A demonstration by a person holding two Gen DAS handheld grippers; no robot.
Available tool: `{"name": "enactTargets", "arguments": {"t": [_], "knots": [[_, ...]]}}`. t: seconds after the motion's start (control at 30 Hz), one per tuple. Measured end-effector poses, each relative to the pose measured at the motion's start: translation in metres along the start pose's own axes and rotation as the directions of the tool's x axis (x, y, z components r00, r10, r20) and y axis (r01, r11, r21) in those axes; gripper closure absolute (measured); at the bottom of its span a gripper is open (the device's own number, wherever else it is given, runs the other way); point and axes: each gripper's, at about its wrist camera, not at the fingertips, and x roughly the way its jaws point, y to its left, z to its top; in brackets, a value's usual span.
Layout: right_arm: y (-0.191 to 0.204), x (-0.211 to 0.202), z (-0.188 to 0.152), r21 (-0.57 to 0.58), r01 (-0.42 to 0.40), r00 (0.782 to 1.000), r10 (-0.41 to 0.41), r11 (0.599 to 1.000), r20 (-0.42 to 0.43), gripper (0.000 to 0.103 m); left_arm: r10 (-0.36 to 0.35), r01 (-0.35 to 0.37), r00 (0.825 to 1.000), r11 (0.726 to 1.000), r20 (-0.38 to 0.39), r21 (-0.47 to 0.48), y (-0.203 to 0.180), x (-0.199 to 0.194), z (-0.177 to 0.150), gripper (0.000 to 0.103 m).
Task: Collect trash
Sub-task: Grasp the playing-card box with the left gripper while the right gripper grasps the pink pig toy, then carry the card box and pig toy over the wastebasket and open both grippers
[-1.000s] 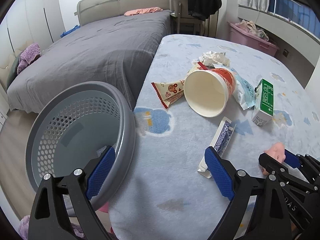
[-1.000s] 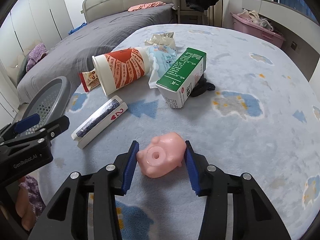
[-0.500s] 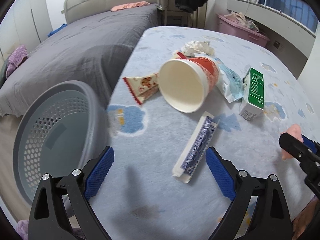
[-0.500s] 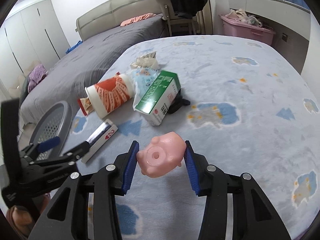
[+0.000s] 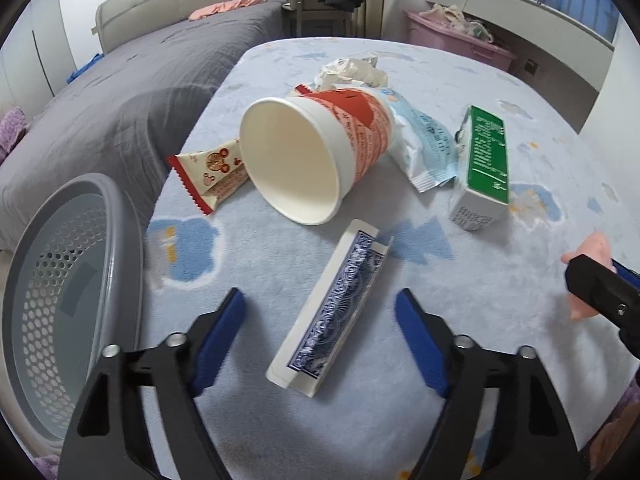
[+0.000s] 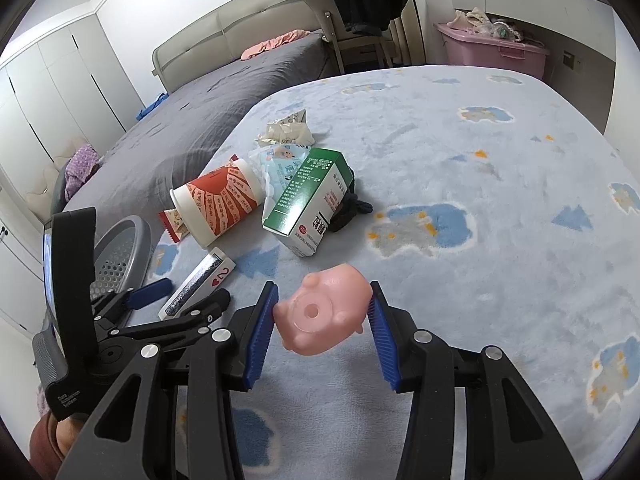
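Left wrist view: the left gripper is seen nearest, its blue fingers spread on either side of a playing-card box without touching it; the jaws have just been closing. The box lies flat on the blue fleece blanket, white-edged, with a blue scrollwork card back on top. In the right wrist view a red heart and a "2" can be read on its end. Beyond it a paper cup lies on its side, mouth toward the camera, white inside, with red-and-white print outside whose characters are too small to be read. A snack wrapper with cartoon mouse heads is partly tucked behind the cup. A pale blue wrapper and a green-and-white carton lie to the right, and crumpled paper lies farthest. A grey perforated basket is cut off at the left edge.

In the right wrist view the right gripper is pinching a pink pig toy, held clear of the blanket. A dark item behind the carton cannot be made out.
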Motion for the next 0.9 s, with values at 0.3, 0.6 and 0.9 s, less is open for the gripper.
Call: {"name": "enactTargets", "arguments": {"t": [0.3,0.6,0.9], "knots": [[0.003,0.001,-0.002,-0.010,0.001,1.000,-0.001,1.000,-0.001,0.059,-0.053,0.051,0.998,0.997,0.025,0.049,-0.011,-0.014,-0.005,0.085],[0.028,0.000,-0.001,-0.062,-0.003,1.000,0.003,0.998,-0.001,0.059,0.031,-0.028,0.994,0.999,0.102,-0.034,0.028,-0.042,-0.002,0.085],[0.086,0.012,0.010,-0.154,-0.072,0.997,0.069,0.986,-0.023,0.059,0.116,-0.092,0.981,0.983,0.152,-0.156,0.087,-0.074,-0.007,0.085]]}}
